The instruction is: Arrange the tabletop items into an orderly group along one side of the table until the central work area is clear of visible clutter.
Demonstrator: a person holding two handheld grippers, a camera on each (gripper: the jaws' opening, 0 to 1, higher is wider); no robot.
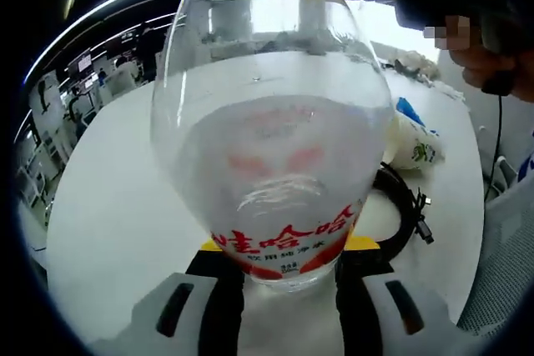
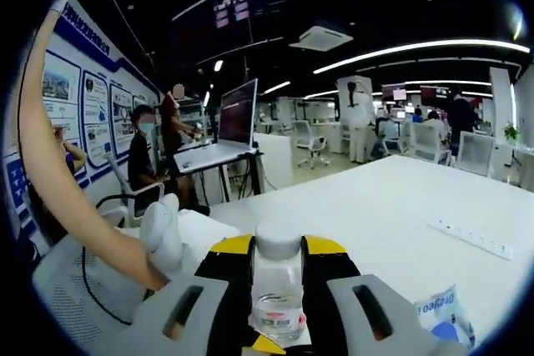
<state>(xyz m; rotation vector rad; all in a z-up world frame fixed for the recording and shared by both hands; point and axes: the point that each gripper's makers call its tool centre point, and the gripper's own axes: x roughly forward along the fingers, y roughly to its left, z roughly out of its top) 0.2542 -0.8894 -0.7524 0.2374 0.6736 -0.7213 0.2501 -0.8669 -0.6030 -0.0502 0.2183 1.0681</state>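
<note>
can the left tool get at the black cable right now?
Probably not: the left tool is shut on a clear bottle, and the black cable lies on the white table behind it.

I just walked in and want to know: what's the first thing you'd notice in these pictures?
A big clear water bottle with red writing fills the middle of the left gripper view, squeezed in the left tool over a white table. In the right gripper view, a small bottle with a white cap sits between the jaws of the right tool. Beside it lies a pale glove.

Both hand-held grippers (image 1: 279, 298) (image 2: 278, 306) clamped shut
</note>
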